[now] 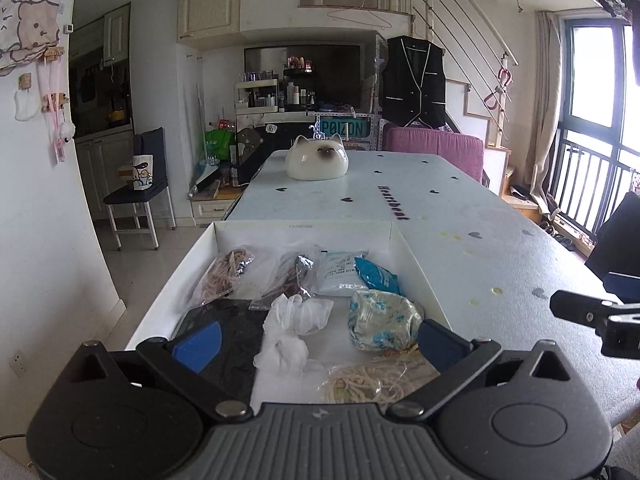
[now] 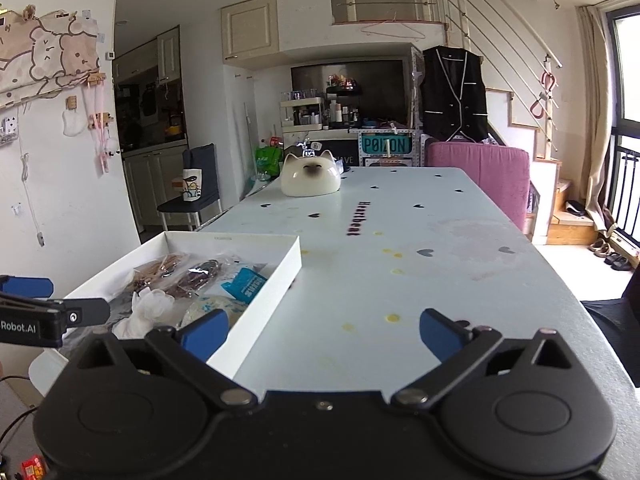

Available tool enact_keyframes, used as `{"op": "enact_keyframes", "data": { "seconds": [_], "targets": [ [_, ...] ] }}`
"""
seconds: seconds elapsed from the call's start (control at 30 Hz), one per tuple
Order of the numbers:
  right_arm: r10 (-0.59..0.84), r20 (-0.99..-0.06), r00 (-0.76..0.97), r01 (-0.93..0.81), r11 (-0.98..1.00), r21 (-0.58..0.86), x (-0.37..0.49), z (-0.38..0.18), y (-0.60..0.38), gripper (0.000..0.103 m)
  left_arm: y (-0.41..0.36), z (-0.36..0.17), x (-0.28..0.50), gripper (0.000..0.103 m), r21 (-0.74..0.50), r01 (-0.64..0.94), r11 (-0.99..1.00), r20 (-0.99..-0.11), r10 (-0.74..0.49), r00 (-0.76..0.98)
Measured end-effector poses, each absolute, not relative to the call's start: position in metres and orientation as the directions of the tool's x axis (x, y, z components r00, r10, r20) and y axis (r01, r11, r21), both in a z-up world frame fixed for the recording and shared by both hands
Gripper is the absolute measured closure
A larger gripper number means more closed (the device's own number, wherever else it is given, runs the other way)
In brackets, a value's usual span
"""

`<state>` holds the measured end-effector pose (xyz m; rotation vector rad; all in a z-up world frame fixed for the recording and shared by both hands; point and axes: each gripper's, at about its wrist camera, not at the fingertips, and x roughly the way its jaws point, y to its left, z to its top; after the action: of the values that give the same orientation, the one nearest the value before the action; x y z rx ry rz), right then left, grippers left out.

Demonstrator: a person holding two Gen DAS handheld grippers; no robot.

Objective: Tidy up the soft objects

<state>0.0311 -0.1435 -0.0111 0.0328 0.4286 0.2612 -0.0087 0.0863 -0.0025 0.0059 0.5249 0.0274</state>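
A white shallow box (image 1: 304, 229) sits on the table's near left part and holds several soft items: two clear bags of brown bands (image 1: 226, 270), a white packet (image 1: 340, 270), a blue packet (image 1: 378, 276), a white glove (image 1: 294, 320), a floral cloth pouch (image 1: 382, 320), a black cloth (image 1: 236, 340) and a bag of pale bands (image 1: 368, 380). My left gripper (image 1: 318, 342) is open and empty, low over the box's near end. My right gripper (image 2: 322, 334) is open and empty over the bare table just right of the box (image 2: 276, 292).
A white ceramic cat head (image 1: 316, 158) stands at the table's far end, also in the right wrist view (image 2: 310, 180). The pale table (image 1: 460, 240) has heart marks and yellow spots. A purple cushion (image 1: 436, 148) is beyond it and a chair (image 1: 138, 188) to the left.
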Motion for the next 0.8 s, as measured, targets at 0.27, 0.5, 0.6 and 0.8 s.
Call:
{"op": "enact_keyframes", "data": {
  "seconds": [0.27,0.5,0.6,0.8],
  "targets": [
    [0.233,-0.399,0.887,-0.227,0.972,0.064,0.0264,-0.0124,-0.1437,0.000,0.0885,-0.0059,-0.0141,0.000,0.007,-0.024,1.000,-0.497,0.024,0.868],
    [0.233,-0.400,0.886,-0.227,0.972,0.063,0.0263,-0.0118,-0.1420,0.000,0.0889,-0.0050,-0.0150,0.000,0.007,-0.019,1.000,-0.490,0.020,0.871],
    [0.233,-0.400,0.887,-0.227,0.972,0.063,0.0261,-0.0118,-0.1415,0.000,0.0880,-0.0038,-0.0145,0.000,0.007,-0.015,1.000,-0.489,0.017,0.872],
    [0.231,-0.401,0.886,-0.224,0.972,0.066,0.0254,-0.0105,-0.1403,0.000,0.0865,-0.0038,-0.0138,0.000,0.007,-0.009,1.000,-0.489,0.012,0.872]
  ]
}}
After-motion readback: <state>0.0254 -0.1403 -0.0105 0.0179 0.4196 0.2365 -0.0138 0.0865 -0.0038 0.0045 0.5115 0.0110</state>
